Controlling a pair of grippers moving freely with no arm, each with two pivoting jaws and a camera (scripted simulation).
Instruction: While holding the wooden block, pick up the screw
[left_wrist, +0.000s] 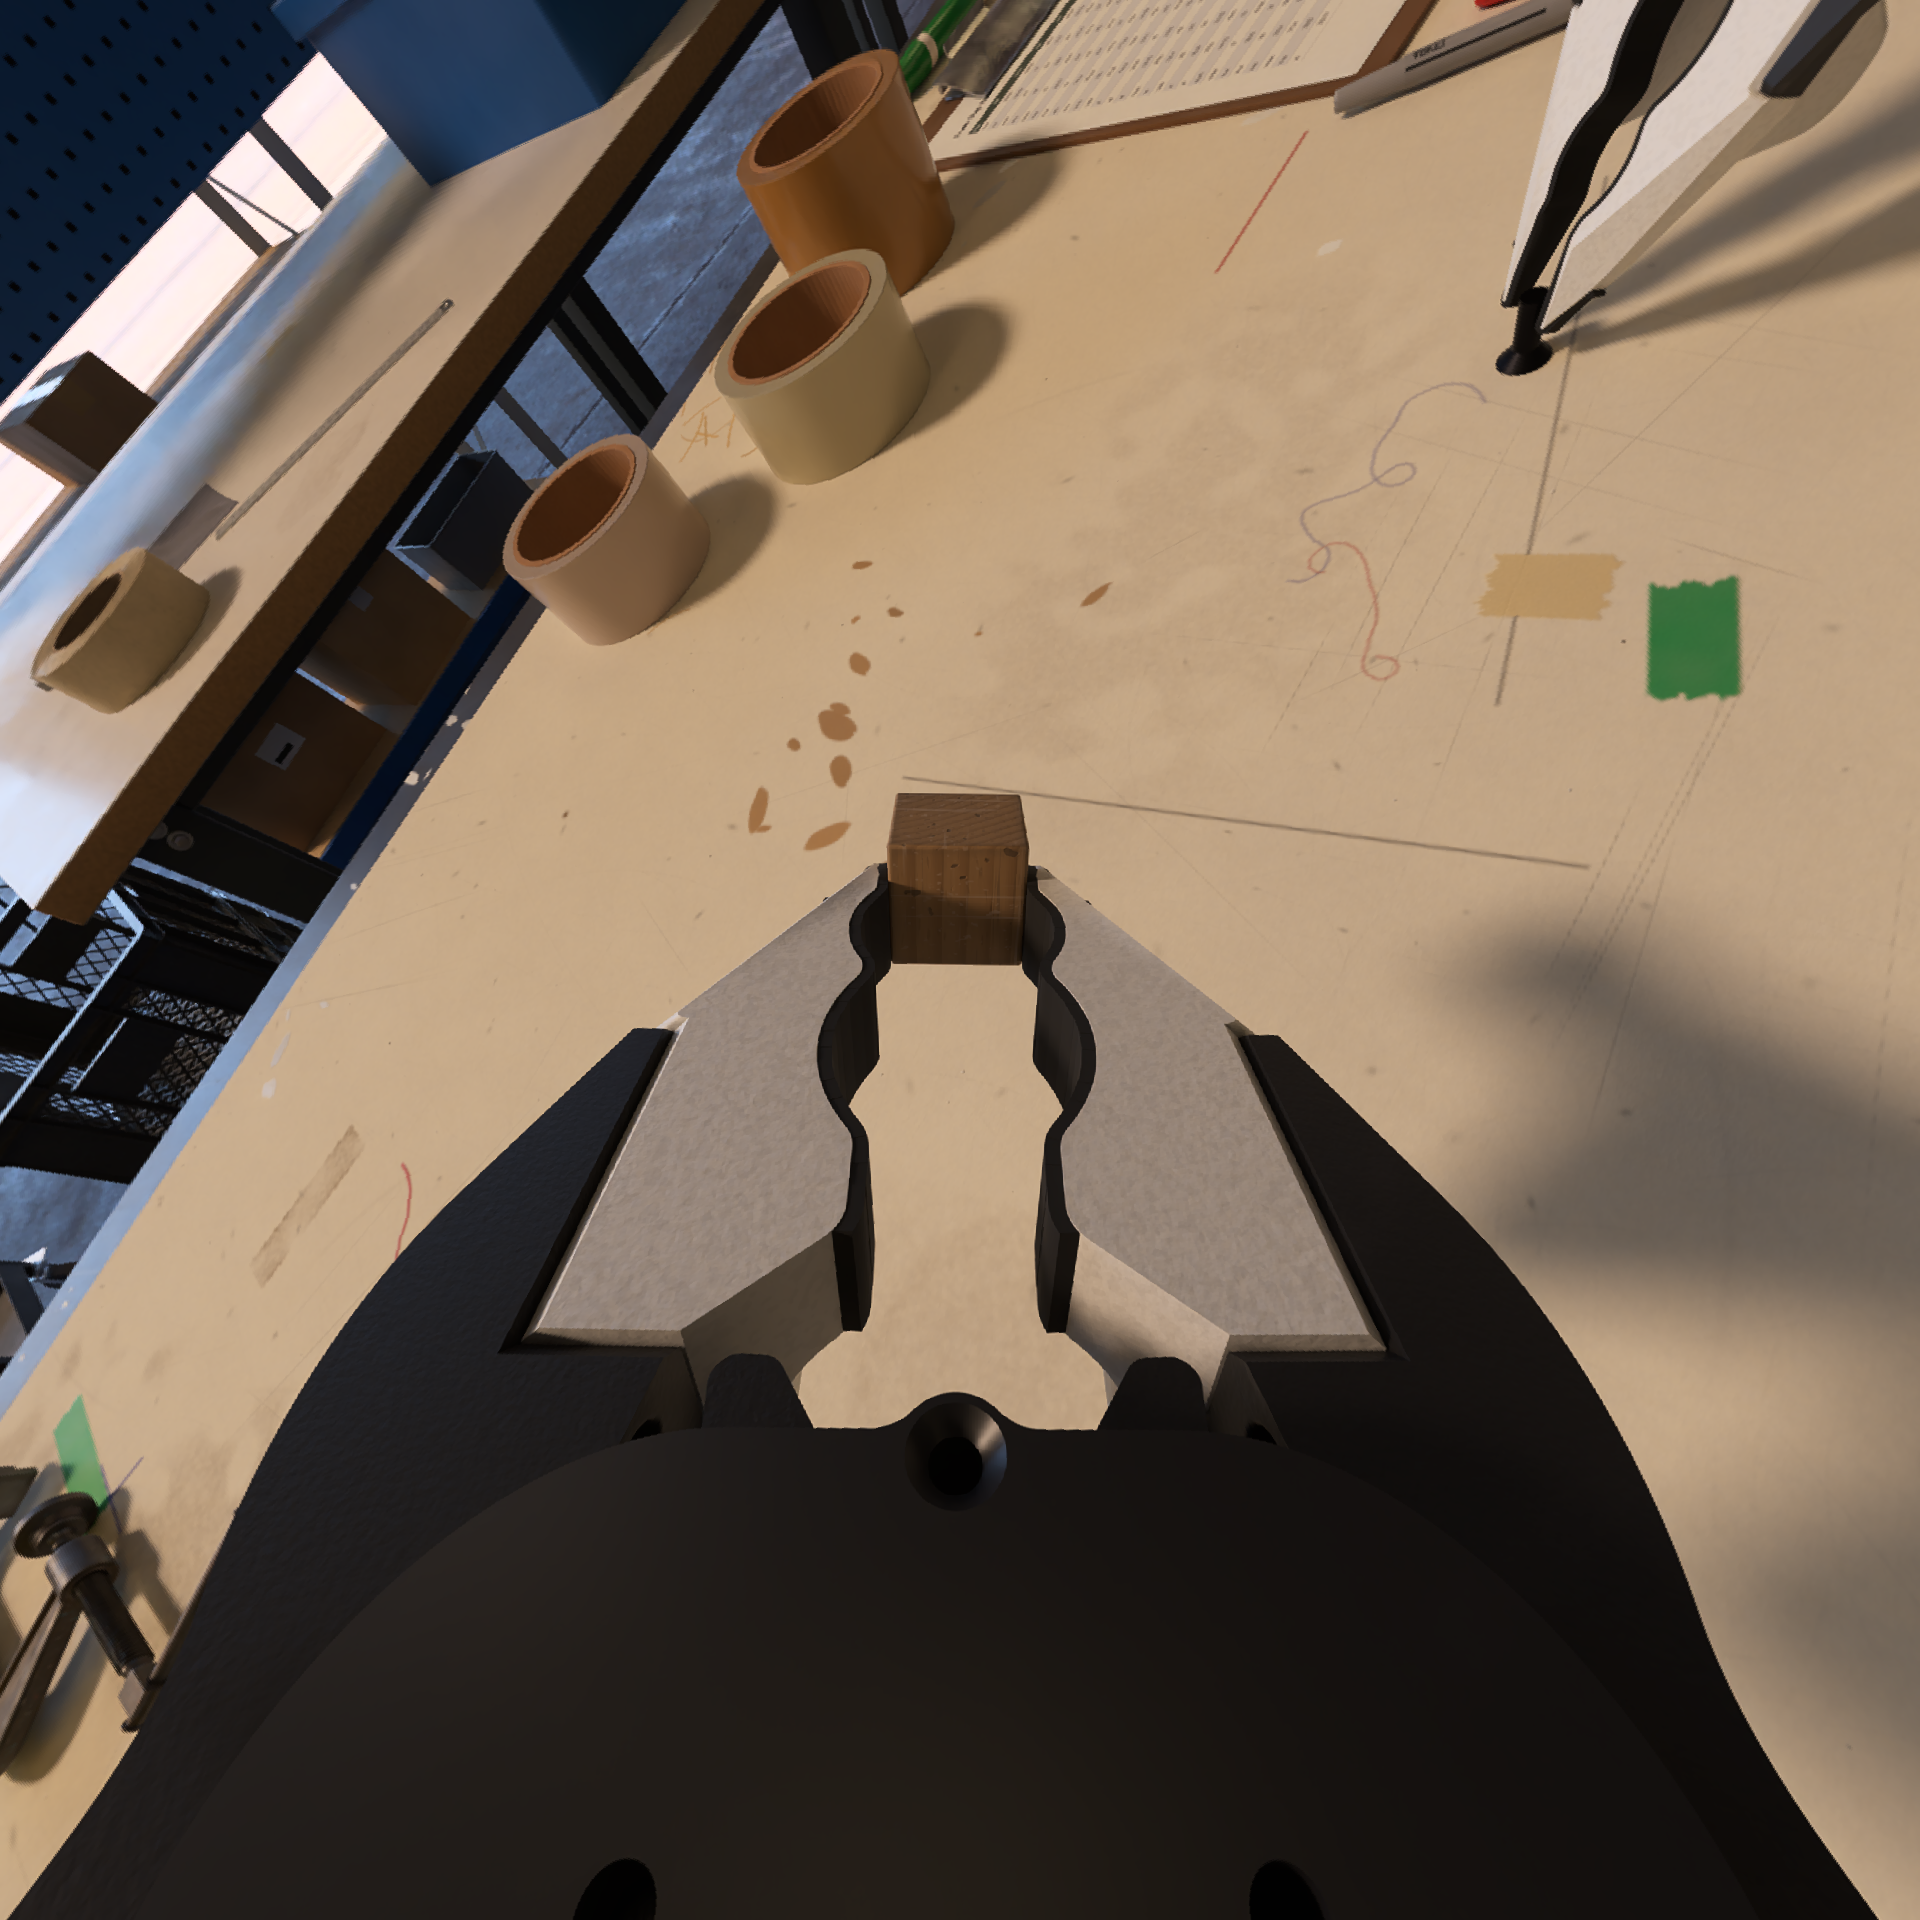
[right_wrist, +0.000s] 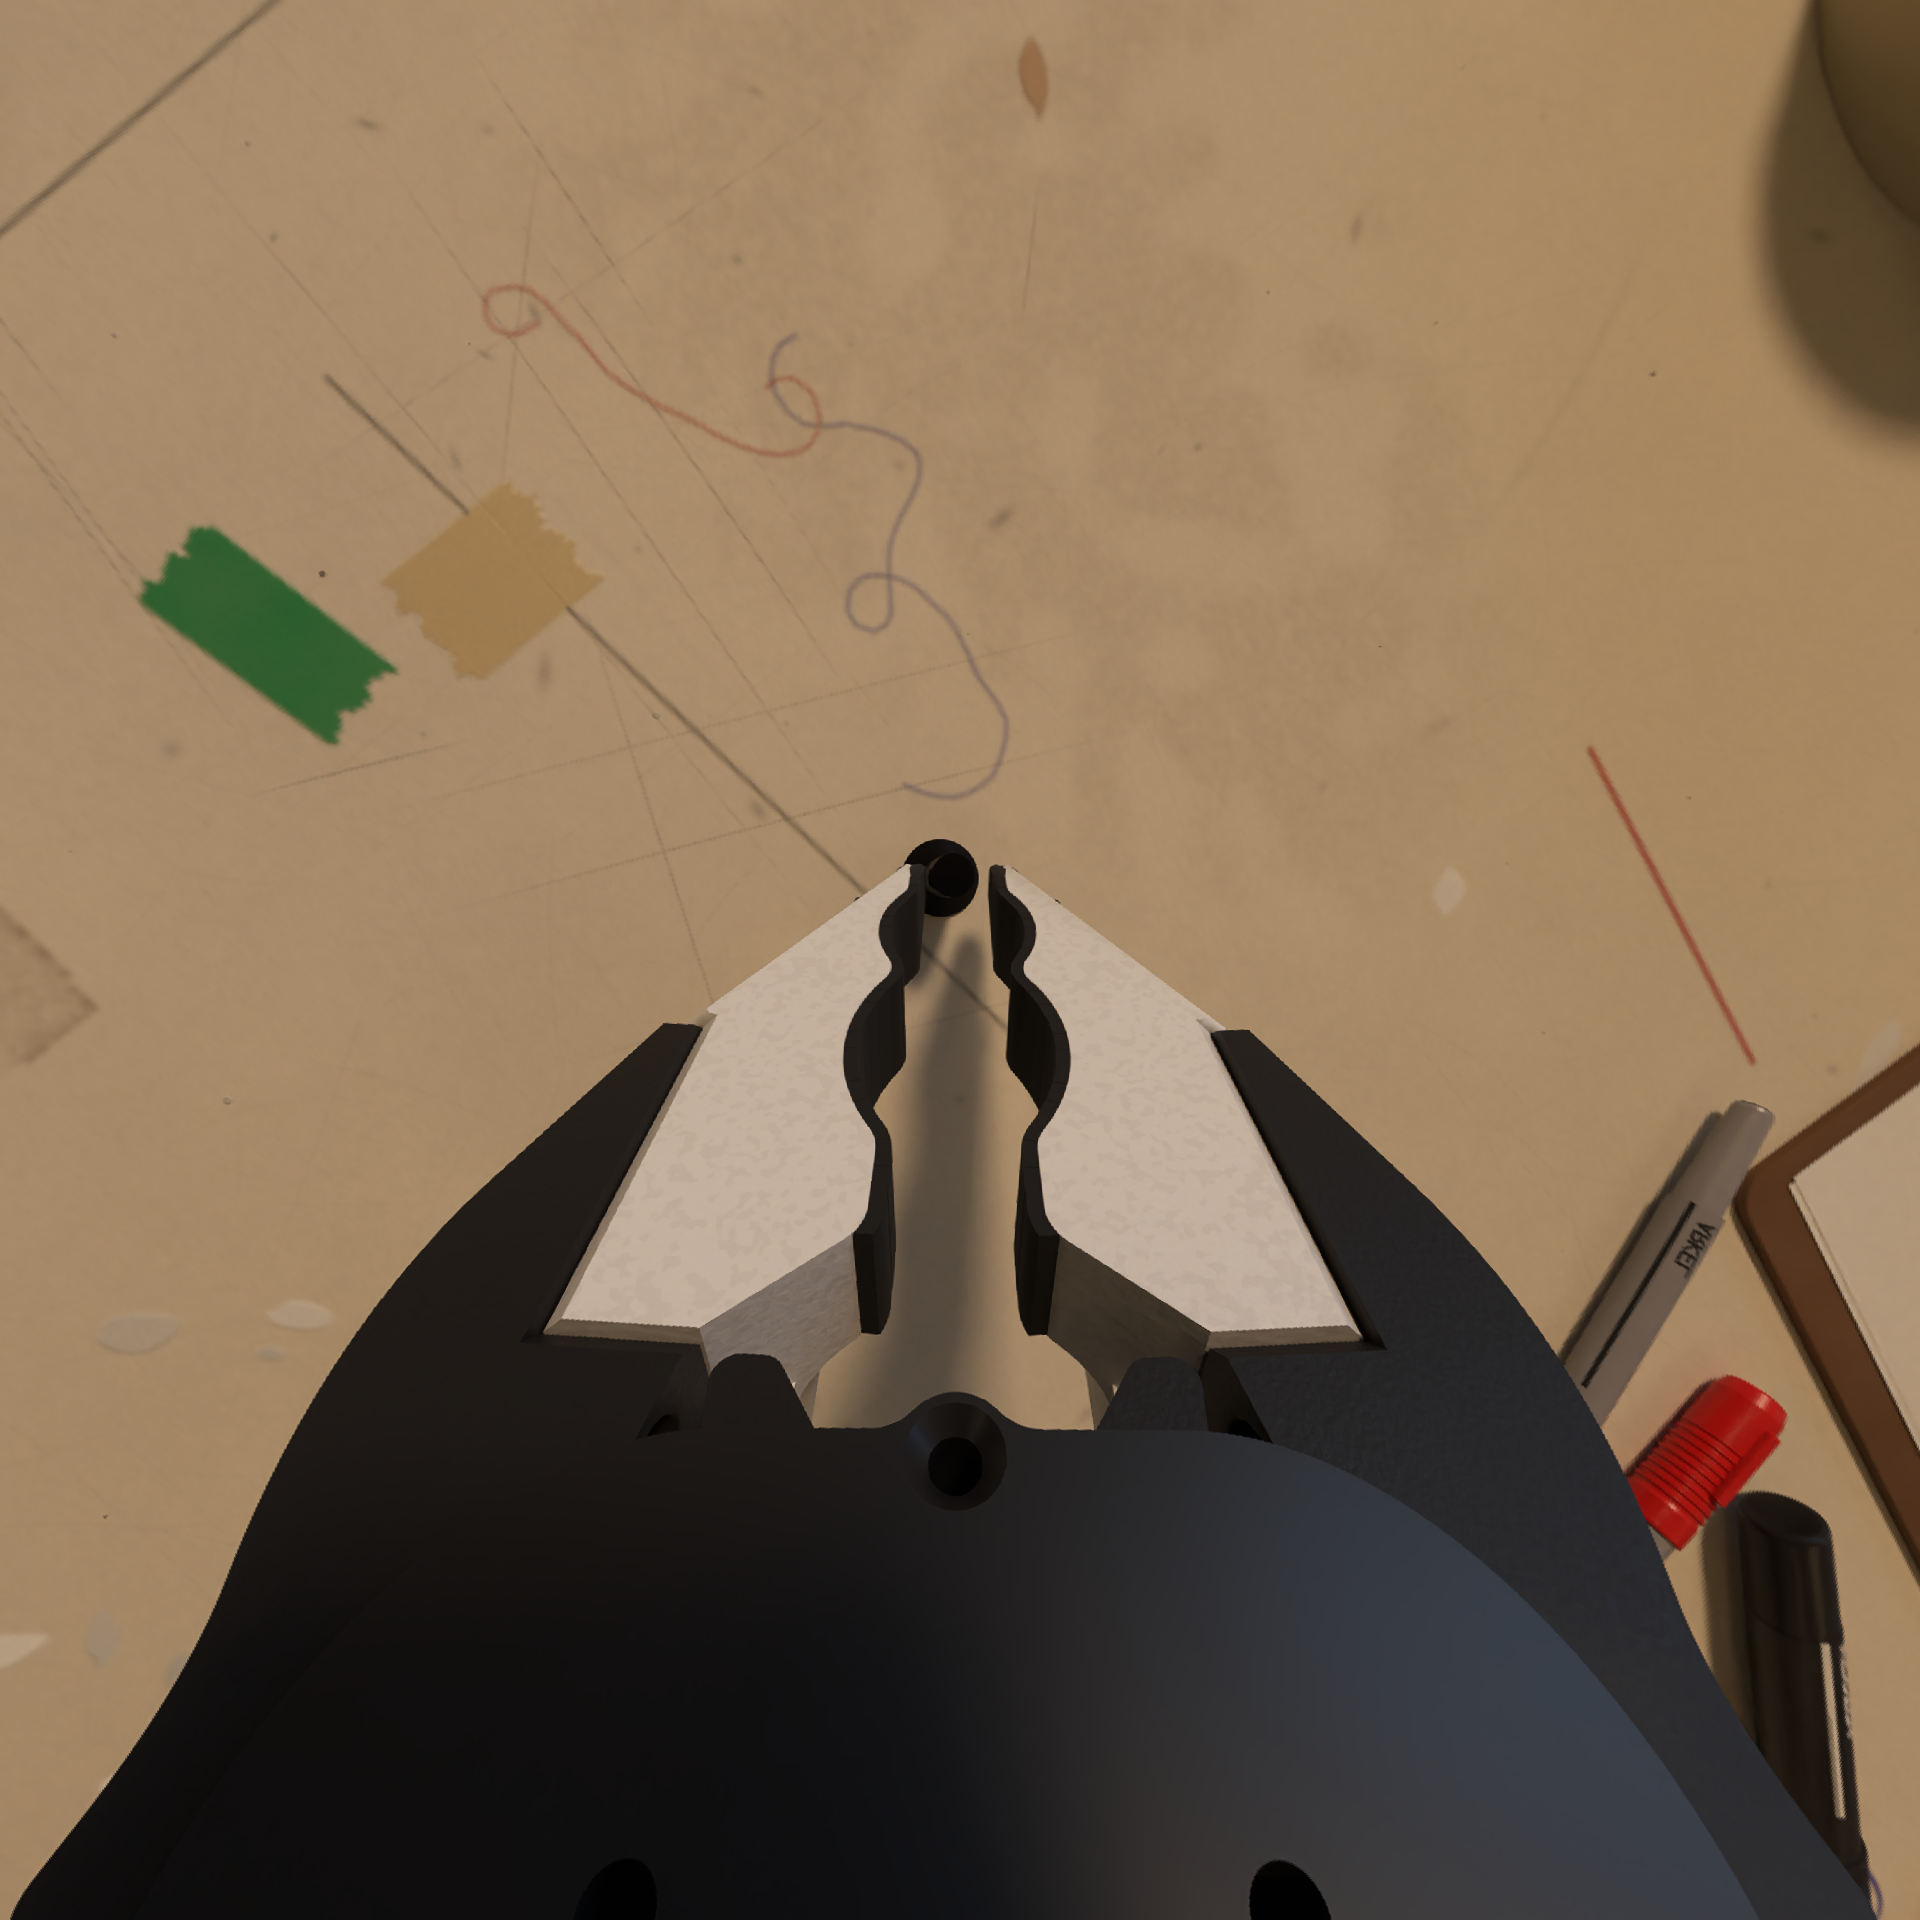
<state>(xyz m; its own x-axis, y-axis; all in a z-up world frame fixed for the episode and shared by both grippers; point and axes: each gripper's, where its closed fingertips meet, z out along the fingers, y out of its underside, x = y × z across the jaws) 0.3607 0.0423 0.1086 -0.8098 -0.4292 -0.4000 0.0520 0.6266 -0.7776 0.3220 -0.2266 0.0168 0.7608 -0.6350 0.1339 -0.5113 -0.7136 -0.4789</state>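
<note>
**Block held, screw between the tips**

On the tan surface (left_wrist: 1195, 623), the left gripper (left_wrist: 958, 883) clamped the wooden block (left_wrist: 956, 878) between its fingers. The right gripper (right_wrist: 954, 883) stood narrowly parted around the upright black screw (right_wrist: 948, 871), one tip touching it.

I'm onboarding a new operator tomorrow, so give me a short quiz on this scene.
1. True or false: the left gripper is shut on the wooden block.
2. Where is the screw? A) lifted in the air B) standing on the table between the fingertips of the right gripper C) on the clipboard
3. Fill in: beside the tan tape patch lies a ____ one.
Key: 1 true; 2 B; 3 green tape patch.
</note>
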